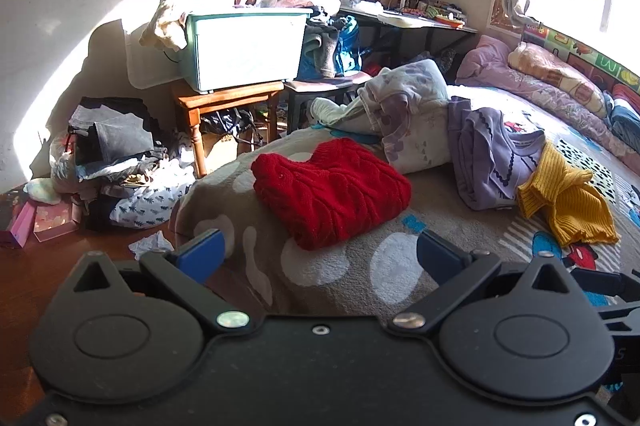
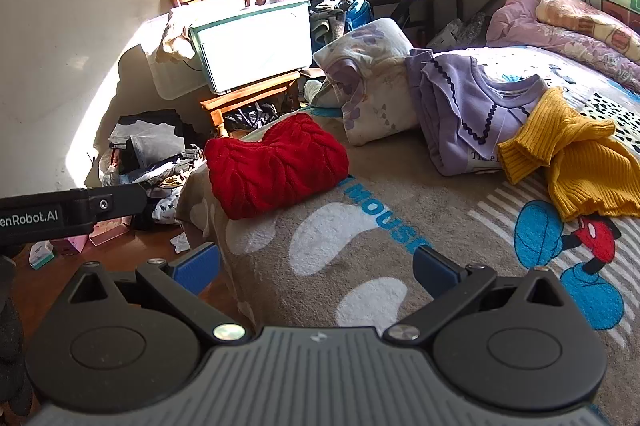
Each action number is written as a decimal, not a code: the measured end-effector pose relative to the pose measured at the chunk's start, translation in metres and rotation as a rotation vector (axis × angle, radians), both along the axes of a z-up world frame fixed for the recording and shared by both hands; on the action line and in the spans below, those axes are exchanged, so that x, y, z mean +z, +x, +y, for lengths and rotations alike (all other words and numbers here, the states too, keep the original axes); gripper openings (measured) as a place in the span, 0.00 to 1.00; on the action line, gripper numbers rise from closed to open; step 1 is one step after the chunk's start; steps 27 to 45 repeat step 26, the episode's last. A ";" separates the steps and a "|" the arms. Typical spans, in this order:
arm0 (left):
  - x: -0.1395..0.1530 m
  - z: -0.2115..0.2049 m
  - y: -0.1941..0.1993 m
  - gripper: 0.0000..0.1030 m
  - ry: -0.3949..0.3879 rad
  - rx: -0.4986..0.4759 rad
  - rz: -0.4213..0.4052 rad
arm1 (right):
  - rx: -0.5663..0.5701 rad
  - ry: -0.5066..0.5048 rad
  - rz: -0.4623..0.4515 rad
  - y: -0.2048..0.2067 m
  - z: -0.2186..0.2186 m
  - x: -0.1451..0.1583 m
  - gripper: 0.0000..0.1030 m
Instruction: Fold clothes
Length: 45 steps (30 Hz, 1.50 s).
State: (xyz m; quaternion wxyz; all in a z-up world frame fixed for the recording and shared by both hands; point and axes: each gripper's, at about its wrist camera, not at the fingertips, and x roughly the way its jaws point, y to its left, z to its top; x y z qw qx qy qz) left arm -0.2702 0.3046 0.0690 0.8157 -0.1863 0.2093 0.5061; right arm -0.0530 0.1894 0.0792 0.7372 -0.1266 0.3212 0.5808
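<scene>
A folded red knit sweater [image 1: 332, 191] lies near the bed's left corner; it also shows in the right wrist view [image 2: 276, 163]. A crumpled yellow knit top [image 1: 564, 203] lies to the right, also in the right wrist view [image 2: 576, 157]. A lilac shirt [image 1: 492, 161] lies bunched behind the yellow top, also in the right wrist view [image 2: 468, 113]. My left gripper [image 1: 320, 258] is open and empty, held above the blanket just short of the red sweater. My right gripper [image 2: 316, 266] is open and empty above the blanket [image 2: 360, 246].
A floral pillow [image 1: 412, 113] lies behind the sweater. A wooden chair [image 1: 224, 97] with a white storage box [image 1: 244, 49] stands past the bed's corner. A heap of clothes [image 1: 116, 161] lies on the floor at left. A cluttered desk [image 1: 416, 17] stands at the back.
</scene>
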 end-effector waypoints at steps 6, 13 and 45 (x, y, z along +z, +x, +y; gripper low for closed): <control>0.002 0.002 -0.005 1.00 0.008 -0.022 -0.048 | 0.004 -0.001 0.006 -0.001 0.000 -0.002 0.99; -0.004 0.005 0.001 1.00 -0.028 -0.048 -0.003 | 0.008 -0.003 0.007 -0.001 0.000 -0.004 0.99; -0.009 0.006 0.003 1.00 -0.039 -0.036 0.018 | 0.013 -0.003 0.009 -0.001 0.002 -0.003 0.99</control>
